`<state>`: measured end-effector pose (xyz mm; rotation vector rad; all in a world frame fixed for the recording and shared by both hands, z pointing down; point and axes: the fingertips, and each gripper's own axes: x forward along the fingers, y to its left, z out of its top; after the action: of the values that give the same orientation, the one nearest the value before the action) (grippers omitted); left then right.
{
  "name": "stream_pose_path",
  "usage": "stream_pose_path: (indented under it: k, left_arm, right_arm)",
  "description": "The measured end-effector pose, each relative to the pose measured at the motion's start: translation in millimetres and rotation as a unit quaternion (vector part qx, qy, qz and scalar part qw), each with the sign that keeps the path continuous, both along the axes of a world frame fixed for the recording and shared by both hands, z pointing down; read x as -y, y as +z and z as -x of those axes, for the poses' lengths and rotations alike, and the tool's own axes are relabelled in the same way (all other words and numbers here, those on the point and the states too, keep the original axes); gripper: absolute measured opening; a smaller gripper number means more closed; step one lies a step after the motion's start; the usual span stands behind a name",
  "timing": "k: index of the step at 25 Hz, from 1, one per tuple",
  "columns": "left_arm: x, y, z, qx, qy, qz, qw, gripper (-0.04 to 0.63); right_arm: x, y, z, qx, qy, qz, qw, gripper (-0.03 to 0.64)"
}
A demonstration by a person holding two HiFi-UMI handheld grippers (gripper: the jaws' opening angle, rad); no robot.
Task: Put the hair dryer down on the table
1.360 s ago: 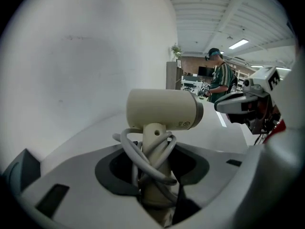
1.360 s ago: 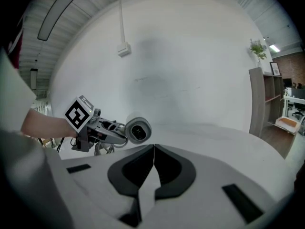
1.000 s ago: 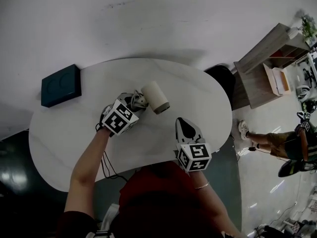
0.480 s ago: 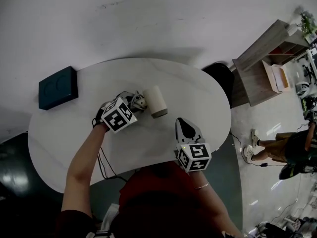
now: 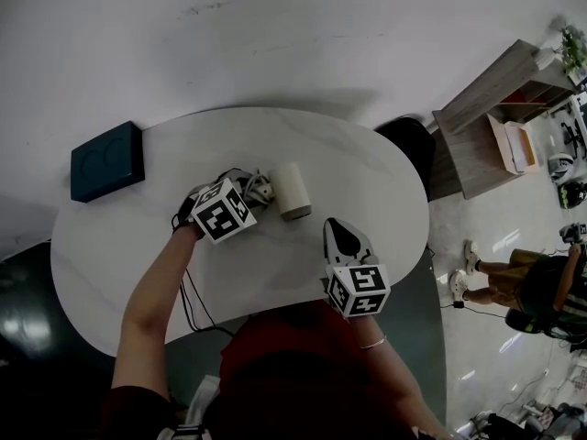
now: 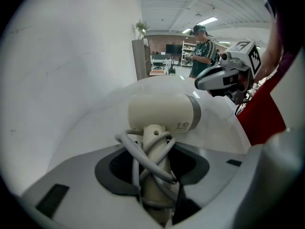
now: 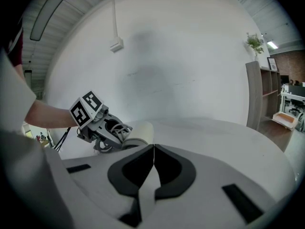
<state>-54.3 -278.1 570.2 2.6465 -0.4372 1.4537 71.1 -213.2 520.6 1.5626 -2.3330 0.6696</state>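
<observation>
A cream hair dryer (image 5: 292, 190) with a grey cord wound round its handle lies on the white oval table (image 5: 367, 181), left of centre. My left gripper (image 5: 249, 193) is shut on the handle. In the left gripper view the jaws (image 6: 153, 152) clamp the handle and cord, and the barrel (image 6: 162, 112) points right, low against the tabletop. The right gripper view shows the left gripper (image 7: 102, 128) and the dryer (image 7: 139, 135) to its left. My right gripper (image 5: 344, 238) hovers near the table's front edge, shut and holding nothing (image 7: 153, 163).
A dark blue box (image 5: 108, 160) sits at the table's far left edge. A black cable (image 5: 194, 302) hangs over the front edge. A wooden shelf unit (image 5: 495, 117) stands to the right, and a person (image 5: 537, 287) is on the floor beyond the table.
The left gripper has rolled and shifted slightly left, so the dryer's barrel has swung round and sits lower on the table. The right gripper has stayed still. The person at right has moved.
</observation>
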Motion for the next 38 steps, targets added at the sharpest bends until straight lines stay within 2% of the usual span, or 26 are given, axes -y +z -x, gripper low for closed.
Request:
stream_pose_path:
  k: [11,16,21,28,32,38]
  left_arm:
    - [2,2,2,-0.010,-0.013,0.000,0.9999,0.207]
    - [0,3,2,-0.004,-0.009,-0.001,1.0000,0.209]
    - [-4,5,1,0.007,0.005,-0.003,1.0000,0.254]
    - [-3,3,6,0.019,-0.004,-0.019,0.9996,0.289]
    - [-2,-4,11,0.011,-0.020,-0.034,0.9992,0.299]
    - [-6,-17,19,-0.029,-0.073,-0.033,0.9964,0.299]
  right_arm:
    - [3,2,2,-0.002,-0.002,0.002,1.000,0.015]
    - [4,2,0,-0.003,-0.001,0.004,1.000,0.015]
    - [3,3,-1,-0.004,0.000,0.005,1.000,0.015]
    - [2,4,0,-0.002,-0.004,0.005,1.000,0.015]
    - [-1,3,3,-0.001,-0.009,0.004,1.000,0.015]
    - [-3,0,3,0.011,-0.006,0.002,1.000,0.015]
